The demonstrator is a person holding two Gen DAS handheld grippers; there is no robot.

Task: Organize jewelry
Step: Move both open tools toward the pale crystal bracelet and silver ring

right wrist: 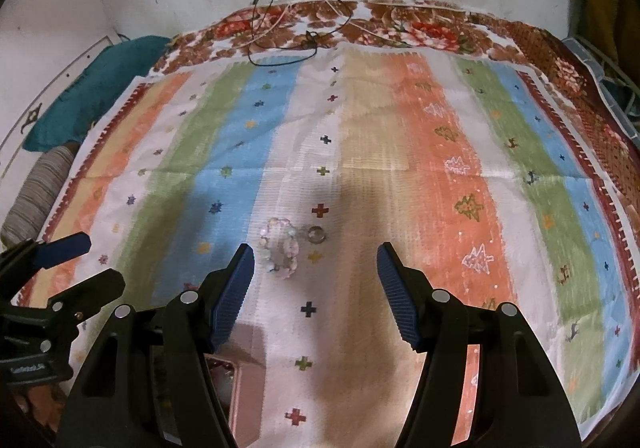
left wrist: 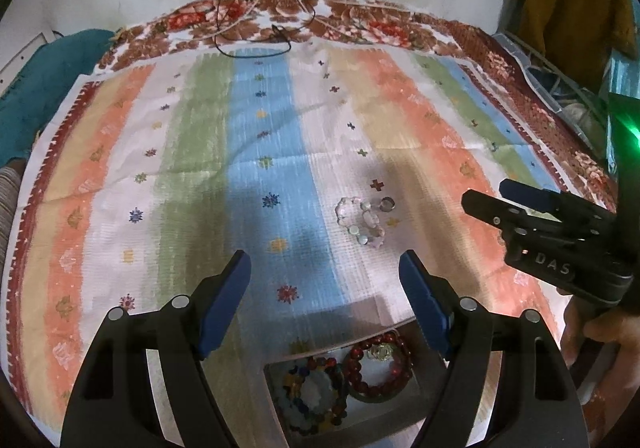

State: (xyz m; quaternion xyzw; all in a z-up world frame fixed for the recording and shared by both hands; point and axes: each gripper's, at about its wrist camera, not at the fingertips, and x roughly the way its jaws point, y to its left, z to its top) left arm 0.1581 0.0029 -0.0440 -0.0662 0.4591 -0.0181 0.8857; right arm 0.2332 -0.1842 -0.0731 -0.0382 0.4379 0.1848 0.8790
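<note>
1. Blue-padded fingers of the left gripper (left wrist: 325,302) stand wide apart with nothing between them. It hangs over the near edge of the box (left wrist: 276,368), where a red bead bracelet (left wrist: 378,366) and a multicoloured bead bracelet (left wrist: 310,394) lie side by side.
2. Right gripper (right wrist: 316,294) is likewise spread and empty, above the striped cloth (right wrist: 420,152).
3. Loose items left on the cloth: a pale bead bracelet (right wrist: 279,249), just ahead of the right gripper's left finger, and a small ring (right wrist: 316,235) just beside it on the right, apart or barely touching.
4. Orientation: the pale bracelet lies flat as a stretched loop, long axis running away from the camera and slightly to the right in both views. The ring seems to lie with its hole facing up; too blurred to be sure.
5. Judgement: the pale bracelet is likely next.
6. Risks:
   - A pinch across the whole loop could squeeze beads out sideways; gripping one strand across the long axis looks safer.
   - Pads pressing down may catch the cloth and drag the ring along.
   - The ring is small and hard; it could roll or flick away if nudged.
   - The box already looks crowded, so a dropped bracelet could land on its rim.
</note>
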